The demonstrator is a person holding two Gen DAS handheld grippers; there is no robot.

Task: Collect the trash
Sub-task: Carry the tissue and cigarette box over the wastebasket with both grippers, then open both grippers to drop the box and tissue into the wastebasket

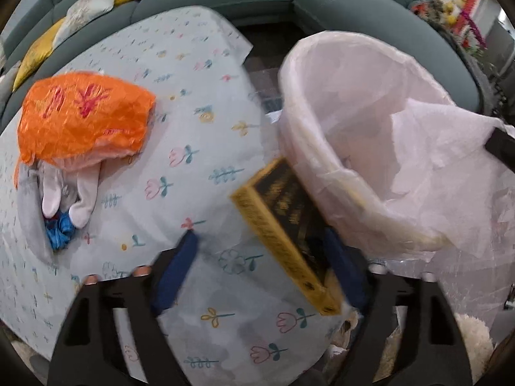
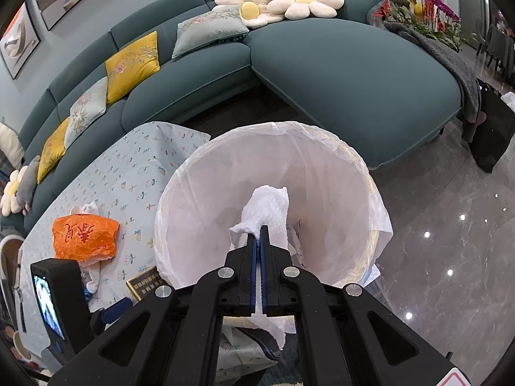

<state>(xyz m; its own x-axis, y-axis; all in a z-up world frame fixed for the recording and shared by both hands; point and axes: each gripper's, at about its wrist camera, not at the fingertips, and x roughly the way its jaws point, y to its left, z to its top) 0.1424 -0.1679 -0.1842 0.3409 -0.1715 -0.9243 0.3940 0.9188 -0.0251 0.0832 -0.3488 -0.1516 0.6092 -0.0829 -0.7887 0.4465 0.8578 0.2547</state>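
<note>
Box point(image 1: 283, 234) seemingly loose against open left claw point(image 1: 264, 257), right claw point(image 2: 260, 234) pinching tissue point(image 2: 267, 212) over bin point(image 2: 180, 193)

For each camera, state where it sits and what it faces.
Left wrist: on the left gripper, looking steeply down at the table; open blue fingers flank a yellow box.
Right wrist: on the right gripper, looking down into the bin, shut on a tissue.
Shared: bin, orange bag, box, sofa.

bins: 1 point(image 2: 322, 148) | boxes: 1 point(image 1: 283, 234) | orange bags: 1 point(image 1: 83, 115)
</note>
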